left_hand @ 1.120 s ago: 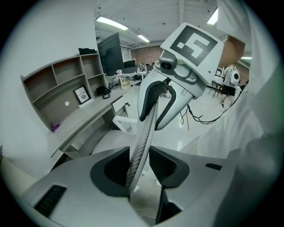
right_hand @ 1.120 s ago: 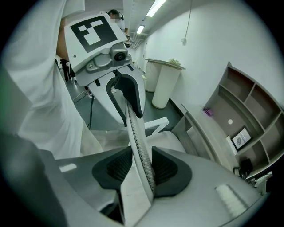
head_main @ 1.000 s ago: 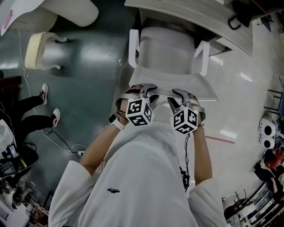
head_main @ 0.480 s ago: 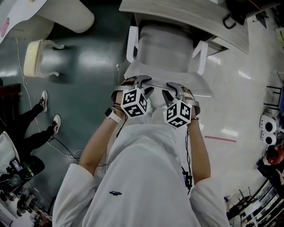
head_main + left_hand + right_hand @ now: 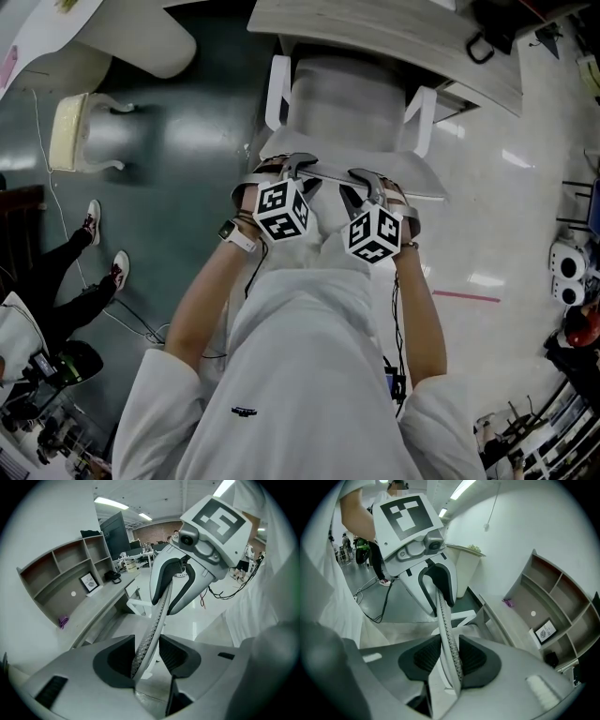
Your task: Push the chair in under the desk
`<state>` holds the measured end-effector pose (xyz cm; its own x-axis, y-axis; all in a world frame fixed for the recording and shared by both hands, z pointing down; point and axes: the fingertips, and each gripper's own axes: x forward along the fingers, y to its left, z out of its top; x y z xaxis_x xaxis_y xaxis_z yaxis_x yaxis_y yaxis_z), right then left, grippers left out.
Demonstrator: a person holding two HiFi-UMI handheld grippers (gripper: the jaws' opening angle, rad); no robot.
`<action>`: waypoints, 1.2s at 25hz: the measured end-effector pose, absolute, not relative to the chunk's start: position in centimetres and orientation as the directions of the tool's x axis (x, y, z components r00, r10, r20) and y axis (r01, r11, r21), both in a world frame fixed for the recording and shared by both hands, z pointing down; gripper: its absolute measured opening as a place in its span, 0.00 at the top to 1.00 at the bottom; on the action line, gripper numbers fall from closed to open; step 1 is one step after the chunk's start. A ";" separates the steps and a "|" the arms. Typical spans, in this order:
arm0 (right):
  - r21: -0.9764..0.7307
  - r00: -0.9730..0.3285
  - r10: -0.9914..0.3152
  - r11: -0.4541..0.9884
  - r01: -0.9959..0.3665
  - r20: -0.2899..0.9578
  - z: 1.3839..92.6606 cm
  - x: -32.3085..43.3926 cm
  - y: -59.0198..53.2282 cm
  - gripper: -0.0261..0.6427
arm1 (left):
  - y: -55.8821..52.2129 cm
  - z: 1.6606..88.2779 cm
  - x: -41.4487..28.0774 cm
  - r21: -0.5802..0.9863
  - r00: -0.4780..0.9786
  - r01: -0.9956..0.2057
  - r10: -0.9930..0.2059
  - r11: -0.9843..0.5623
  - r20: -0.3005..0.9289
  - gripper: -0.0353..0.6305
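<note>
The chair [image 5: 347, 103] sits partly under the desk [image 5: 375, 28], its backrest rim [image 5: 417, 187] loose in the left gripper [image 5: 302, 169], whose jaws have just been opening, and pinched in the right gripper [image 5: 364, 180], whose jaws have just been closing, so an even, level push from both probably keeps it straight.

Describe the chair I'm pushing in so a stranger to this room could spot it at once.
Find the long pale wood-grain desk at the top of the head view. The office chair stands with its seat partly under that edge, light grey with two white armrests. Unlike the cream-cushioned chair out on the dark floor to the left, it sits at the desk.
</note>
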<state>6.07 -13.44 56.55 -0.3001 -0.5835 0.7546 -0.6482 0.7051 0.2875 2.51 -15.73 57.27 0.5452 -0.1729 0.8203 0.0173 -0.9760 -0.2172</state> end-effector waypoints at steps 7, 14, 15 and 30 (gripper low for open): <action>0.274 -0.292 -0.584 0.691 -0.669 0.758 56.4 6.7 -15.0 0.76 | -17.4 57.1 3.2 -0.241 0.549 0.021 -0.190 -0.970 0.814 0.70; 0.244 -0.273 -0.584 0.654 -0.716 0.765 56.3 7.0 -15.9 0.74 | -18.3 56.9 3.5 -0.288 0.569 0.038 -0.216 -0.957 0.794 0.69; 0.241 -0.268 -0.584 0.648 -0.723 0.766 56.3 7.1 -16.0 0.73 | -18.3 57.0 3.5 -0.290 0.570 0.040 -0.216 -0.956 0.792 0.69; 0.291 -0.211 -0.630 0.596 -0.748 0.748 56.2 7.9 -17.9 0.74 | -20.7 56.9 4.5 -0.315 0.586 0.065 -0.219 -0.947 0.780 0.67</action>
<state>7.90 -17.94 56.15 -0.2111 -0.6297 0.7476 -0.7484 0.5961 0.2908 4.54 -20.68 56.93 0.5857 -0.2193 0.7803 0.0646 -0.9470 -0.3146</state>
